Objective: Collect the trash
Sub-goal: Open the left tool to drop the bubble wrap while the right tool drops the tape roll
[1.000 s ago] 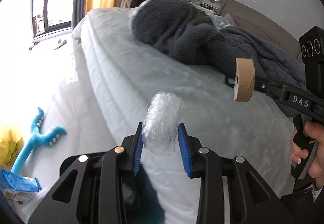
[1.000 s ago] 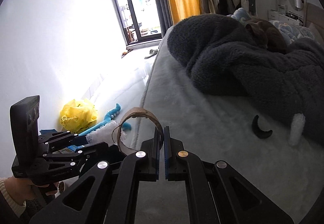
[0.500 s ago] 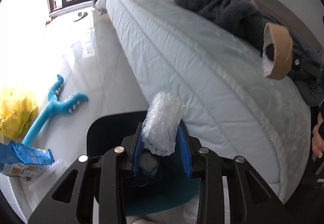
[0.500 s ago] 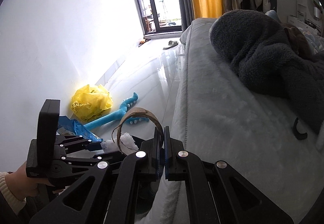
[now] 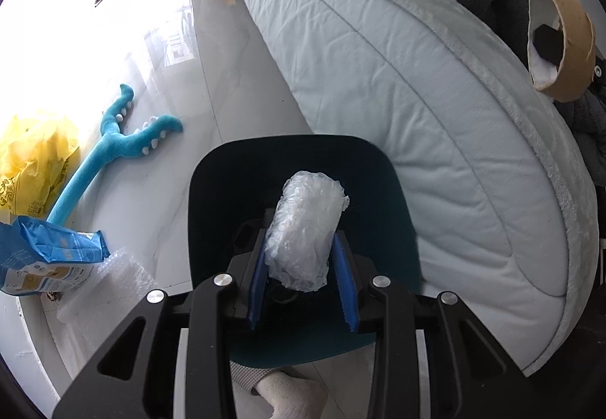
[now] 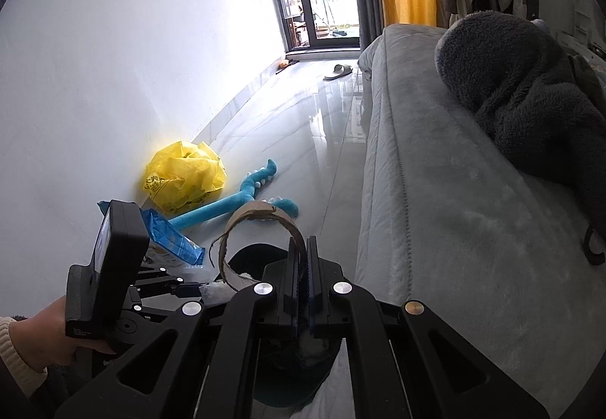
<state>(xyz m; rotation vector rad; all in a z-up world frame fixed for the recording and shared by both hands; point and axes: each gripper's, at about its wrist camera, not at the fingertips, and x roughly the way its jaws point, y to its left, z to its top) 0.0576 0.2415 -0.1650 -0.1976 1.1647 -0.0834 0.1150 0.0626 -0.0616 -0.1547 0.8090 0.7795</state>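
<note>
My left gripper (image 5: 303,282) is shut on a crumpled wad of clear plastic wrap (image 5: 305,229), held over the mouth of a dark teal trash bin (image 5: 212,192) on the floor beside the bed. My right gripper (image 6: 302,267) is shut on the wall of a brown cardboard tape ring (image 6: 242,226); that ring (image 5: 568,40) shows at the upper right of the left wrist view, above the mattress edge. In the right wrist view the bin (image 6: 250,256) lies just below the ring, and the left gripper's body (image 6: 113,267) is at the lower left, held by a hand.
A pale quilted bed (image 5: 416,78) with a dark fleece blanket (image 6: 522,86) runs along the right. On the tiled floor by the wall lie a yellow plastic bag (image 6: 181,176), a blue plush toy (image 5: 113,150), a blue packet (image 5: 49,256) and bubble wrap (image 5: 110,279). A slipper (image 6: 339,70) lies near the balcony door.
Both grippers have swung from over the bed down toward the floor beside it. The teal bin has come into view under the plastic wad, and the cardboard ring has come nearer the bin.
</note>
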